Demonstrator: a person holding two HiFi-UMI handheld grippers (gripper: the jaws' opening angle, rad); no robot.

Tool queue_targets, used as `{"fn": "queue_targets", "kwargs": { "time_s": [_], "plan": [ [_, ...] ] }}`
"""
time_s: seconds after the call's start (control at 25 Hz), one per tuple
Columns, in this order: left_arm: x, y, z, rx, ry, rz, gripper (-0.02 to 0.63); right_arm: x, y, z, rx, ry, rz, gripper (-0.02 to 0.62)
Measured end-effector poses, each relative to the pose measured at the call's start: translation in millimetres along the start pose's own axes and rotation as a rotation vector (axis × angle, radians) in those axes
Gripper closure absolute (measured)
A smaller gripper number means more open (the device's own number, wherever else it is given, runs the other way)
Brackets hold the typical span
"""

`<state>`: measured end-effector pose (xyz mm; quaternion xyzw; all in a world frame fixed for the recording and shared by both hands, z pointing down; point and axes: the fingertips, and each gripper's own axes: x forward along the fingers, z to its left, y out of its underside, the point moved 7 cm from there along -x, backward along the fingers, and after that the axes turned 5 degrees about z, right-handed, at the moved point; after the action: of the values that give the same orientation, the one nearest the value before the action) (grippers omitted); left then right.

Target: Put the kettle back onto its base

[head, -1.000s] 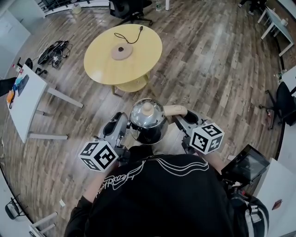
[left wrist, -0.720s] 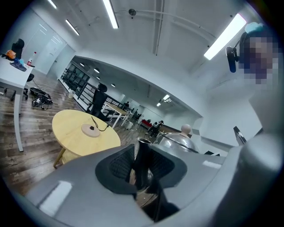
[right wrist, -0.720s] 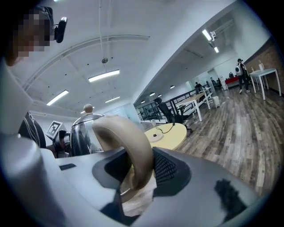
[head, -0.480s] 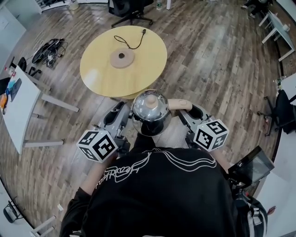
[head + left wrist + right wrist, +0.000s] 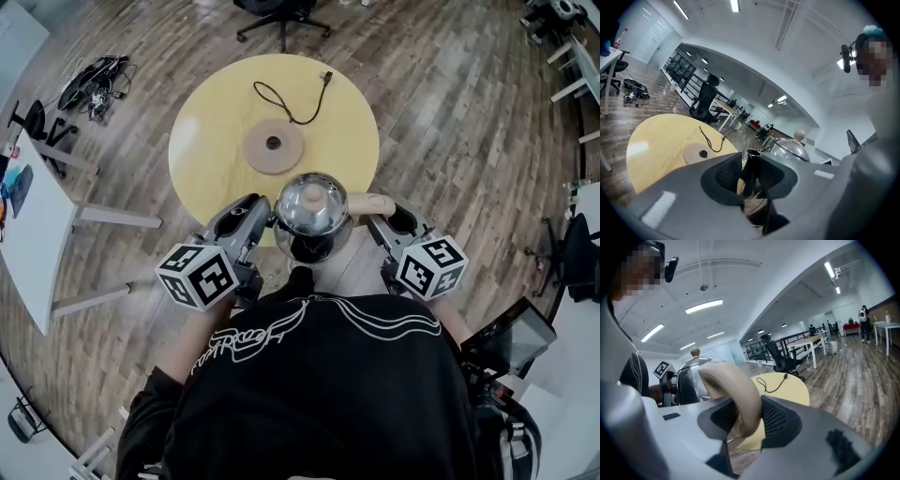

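Bright, even light from ceiling strip lamps (image 5: 704, 306); strong fisheye bending at edges; near gripper bodies soft

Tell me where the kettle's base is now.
In the head view the base lies near the middle of the yellow table, black cord just beyond it, ahead and slightly left of the kettle.

Shiny silver kettle (image 5: 312, 214) with beige handle (image 5: 370, 201) and knob (image 5: 312, 195). Pale yellow worktop (image 5: 211, 122); tan base (image 5: 273, 146), dark centre; black cord (image 5: 291, 98). Grey-brown plank floor (image 5: 450, 141). Spout (image 5: 751, 164) looks black, probably.

No legible text or labels.
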<state>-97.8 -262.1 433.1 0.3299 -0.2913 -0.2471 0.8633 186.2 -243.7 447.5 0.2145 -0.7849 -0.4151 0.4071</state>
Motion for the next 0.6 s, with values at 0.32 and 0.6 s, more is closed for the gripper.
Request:
{"fn": "queue_targets", "kwargs": {
  "time_s": [0.32,0.6],
  "plan": [
    [47.6,-51.2,79.2,-0.017,-0.023,0.041,0.526,98.7,-43.8,-28.9,-0.113,0.0,0.07,0.454],
    [74.3,-79.7,122.3,0.007,-0.012,0.048,0.528,153.9,-59.0,-45.8,-0.202,-0.024,0.141,0.465]
  ]
}}
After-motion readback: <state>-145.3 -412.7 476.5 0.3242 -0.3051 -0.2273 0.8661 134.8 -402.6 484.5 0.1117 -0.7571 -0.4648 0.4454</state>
